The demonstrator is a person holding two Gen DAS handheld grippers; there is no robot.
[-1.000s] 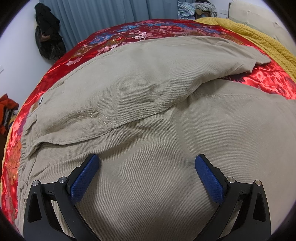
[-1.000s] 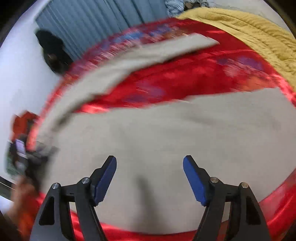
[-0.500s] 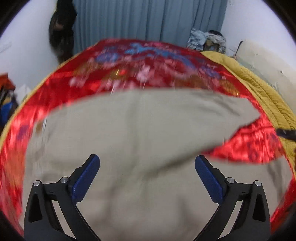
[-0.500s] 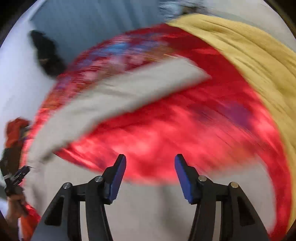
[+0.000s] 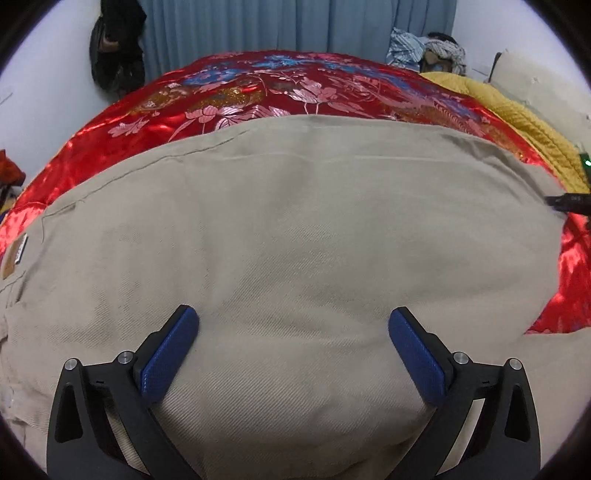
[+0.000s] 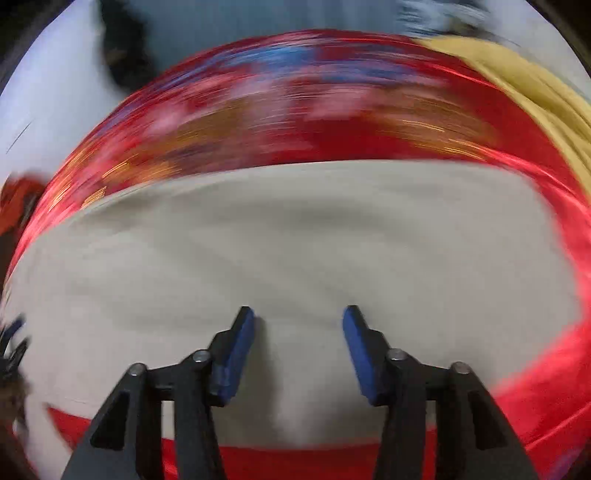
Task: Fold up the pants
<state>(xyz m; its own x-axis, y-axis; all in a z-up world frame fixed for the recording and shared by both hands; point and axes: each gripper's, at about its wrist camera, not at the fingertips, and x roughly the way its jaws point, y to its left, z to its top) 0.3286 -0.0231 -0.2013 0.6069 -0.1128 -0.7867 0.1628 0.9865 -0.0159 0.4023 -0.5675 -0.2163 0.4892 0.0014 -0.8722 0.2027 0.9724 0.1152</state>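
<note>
The khaki pants (image 5: 295, 240) are lying spread across a bed that is wearing a red satin bedspread (image 5: 258, 96) embroidered with pink and blue flowers. In the left wrist view the twill cloth is filling most of the frame, with a seam running along its far edge and a small brown label (image 5: 14, 254) showing at the left margin near the waistband. The left claw (image 5: 293, 350) is hanging over the cloth with its blue pads (image 5: 170, 354) standing wide apart, released and gripping nothing; the fabric is lying beneath and between them, but whether the tips are touching it is not clear. At the right edge of that view a dark tip of the other tool (image 5: 569, 202) is poking in over the end of the pants.

The right wrist view is heavily smeared by motion. The right claw (image 6: 298, 332) is sitting above the pants (image 6: 295, 240), near their close edge, and its jaws are closing, though the pads (image 6: 236, 354) are standing apart with only flat cloth lying below the gap and nothing pinched.

Beyond the bedspread a mustard-yellow knitted blanket (image 5: 524, 122) is lying along the right side of the bed. A grey-blue curtain (image 5: 258, 26) is hanging behind, a dark bag (image 5: 114, 48) is hanging on the white wall to its left, and a heap of striped clothing (image 5: 428, 50) is sitting at the far right.
</note>
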